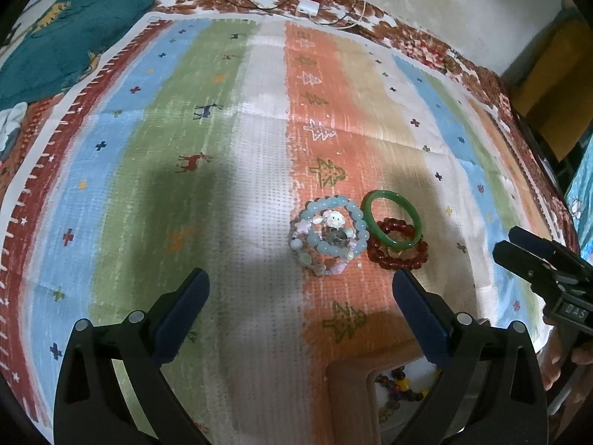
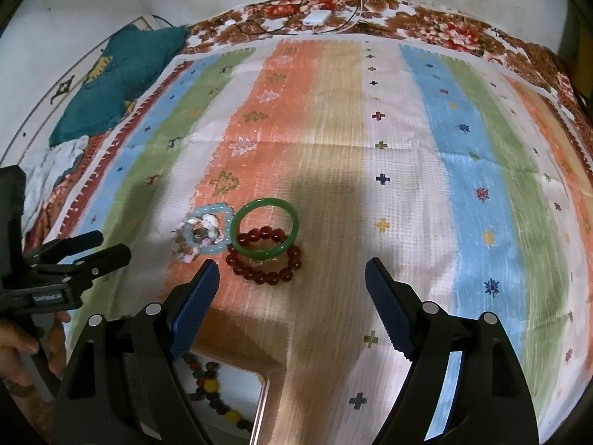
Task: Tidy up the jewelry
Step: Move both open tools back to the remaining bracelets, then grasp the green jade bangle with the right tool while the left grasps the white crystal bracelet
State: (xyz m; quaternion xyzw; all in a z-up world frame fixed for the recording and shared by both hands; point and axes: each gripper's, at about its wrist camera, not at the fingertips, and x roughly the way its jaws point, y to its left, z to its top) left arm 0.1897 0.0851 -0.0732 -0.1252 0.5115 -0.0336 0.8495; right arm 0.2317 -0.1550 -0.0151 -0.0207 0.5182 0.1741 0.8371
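Both tools, left tool (image 1: 300, 289) and right tool (image 2: 292, 278), gape empty above the striped mat (image 2: 407, 155); the green bangle (image 2: 264, 228) overlaps the red bead bracelet (image 2: 265, 263), so grabbing one may drag the other

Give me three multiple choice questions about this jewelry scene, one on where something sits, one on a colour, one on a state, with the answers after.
1. Where does the green bangle lie?
A. Partly on top of the red bead bracelet
B. Inside the tray
C. On the teal cloth

2. What colour are the pads on the tongs?
A. Yellow
B. Blue
C. White

3. How do the right tongs stand?
A. Shut on the bangle
B. Shut on a bead string
C. Open and holding nothing

Answers:
1 A, its near edge overlaps the red beads on the striped cloth.
2 B, the ribbed pads are dark blue in both wrist views.
3 C, the jaws stand wide apart with only cloth between them; the left tongs look the same.
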